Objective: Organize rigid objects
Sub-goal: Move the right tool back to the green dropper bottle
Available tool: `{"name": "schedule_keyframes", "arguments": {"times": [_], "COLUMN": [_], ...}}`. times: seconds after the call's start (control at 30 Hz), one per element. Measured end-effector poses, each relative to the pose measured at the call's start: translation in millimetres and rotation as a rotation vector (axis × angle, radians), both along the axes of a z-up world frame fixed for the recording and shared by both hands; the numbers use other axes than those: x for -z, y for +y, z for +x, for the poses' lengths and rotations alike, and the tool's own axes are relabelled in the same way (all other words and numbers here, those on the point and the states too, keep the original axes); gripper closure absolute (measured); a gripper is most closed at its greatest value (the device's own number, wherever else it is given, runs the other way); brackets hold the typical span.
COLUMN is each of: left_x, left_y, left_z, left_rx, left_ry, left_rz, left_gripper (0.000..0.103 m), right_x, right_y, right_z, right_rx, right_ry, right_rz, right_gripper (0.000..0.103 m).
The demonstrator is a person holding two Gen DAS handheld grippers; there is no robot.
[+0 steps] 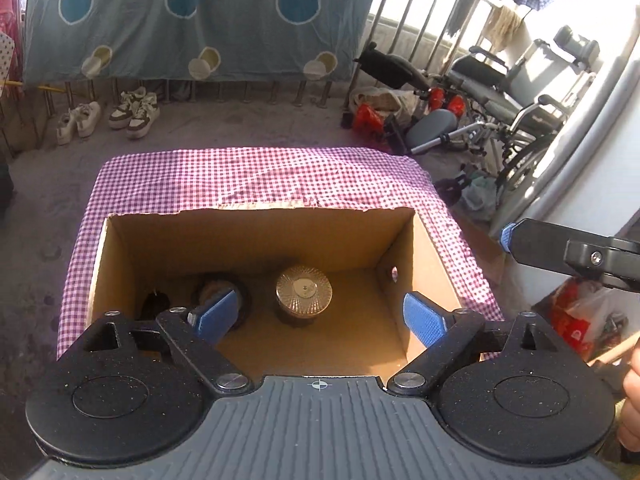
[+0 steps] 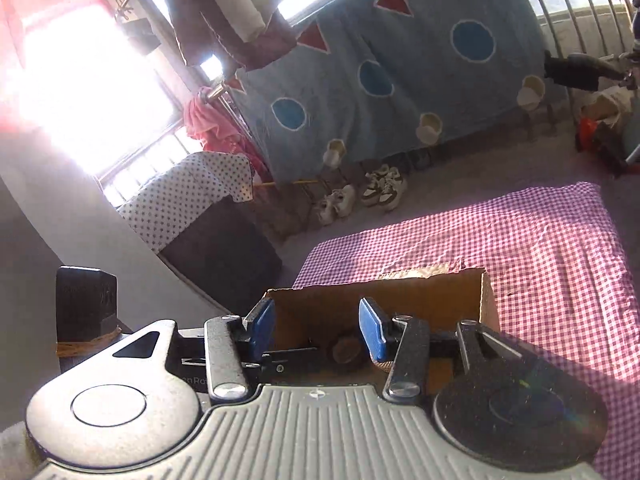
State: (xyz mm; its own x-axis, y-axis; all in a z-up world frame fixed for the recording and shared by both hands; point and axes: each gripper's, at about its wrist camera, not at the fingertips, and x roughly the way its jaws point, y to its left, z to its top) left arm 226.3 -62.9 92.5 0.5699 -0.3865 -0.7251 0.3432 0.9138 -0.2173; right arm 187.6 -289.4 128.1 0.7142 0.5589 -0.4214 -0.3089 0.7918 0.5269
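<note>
I'm holding the left gripper (image 1: 322,314) over the open cardboard box (image 1: 430,264), jaws spread wide with nothing between the pads. The jar with the ribbed metallic lid (image 1: 304,291) is standing upright on the box floor, right under the gap. A second, darker round container (image 1: 222,300) is sitting just beside it on the left, partly hidden behind my left pad, and something dark is lying further into that corner; I can't tell what it is.

My read: the drop into the box is done and I'm clearing out. To do that cleanly I'm wanting to go straight up, keep the pads off the box walls, and not clip the jar lid.

The right gripper (image 2: 318,330) is sitting at the box's near rim, jaws about half open, holding nothing. Its fingers (image 1: 506,236) are also showing at the right edge of the left view, well apart from the box. I'm planning to keep it there so the two don't cross.

The box is resting on a table covered with a pink-and-white checked cloth (image 1: 256,178); the rest of the cloth is wrinkled and sunlit.

Further out: grey floor, pairs of sneakers (image 1: 134,110), a blue blanket with circles (image 1: 192,12) hanging on a railing, a wheelchair (image 1: 516,92) and bags in the right corner, and a bright window at the left of the right view.
</note>
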Motion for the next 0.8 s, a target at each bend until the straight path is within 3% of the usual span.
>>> {"name": "schedule_keyframes", "arguments": {"times": [0.17, 0.33, 0.5, 0.63, 0.8], "left_x": [-16.8, 8.3, 51.0, 76.4, 97.9], "left_y": [16.9, 24.5, 22.0, 12.3, 2.4], "left_z": [-62.2, -114.7, -144.1, -156.5, -158.7], "left_rx": [0.039, 0.007, -0.002, 0.011, 0.026], "left_ry": [-0.145, -0.260, -0.283, -0.329, -0.349], "left_rz": [0.000, 0.019, 0.047, 0.134, 0.185], "left_gripper": [0.001, 0.001, 0.001, 0.001, 0.006], "right_x": [-15.0, 12.6, 57.1, 82.4, 100.4], "right_y": [7.9, 37.4, 71.5, 102.3, 139.3], "right_z": [-66.4, -106.1, -104.6, -94.0, -84.8], "right_rx": [-0.021, -0.052, -0.065, -0.087, -0.099], "right_ry": [-0.114, -0.153, -0.069, -0.018, -0.018], "right_rz": [-0.043, -0.072, -0.097, -0.143, -0.276], "right_gripper": [0.050, 0.050, 0.050, 0.050, 0.058]}}
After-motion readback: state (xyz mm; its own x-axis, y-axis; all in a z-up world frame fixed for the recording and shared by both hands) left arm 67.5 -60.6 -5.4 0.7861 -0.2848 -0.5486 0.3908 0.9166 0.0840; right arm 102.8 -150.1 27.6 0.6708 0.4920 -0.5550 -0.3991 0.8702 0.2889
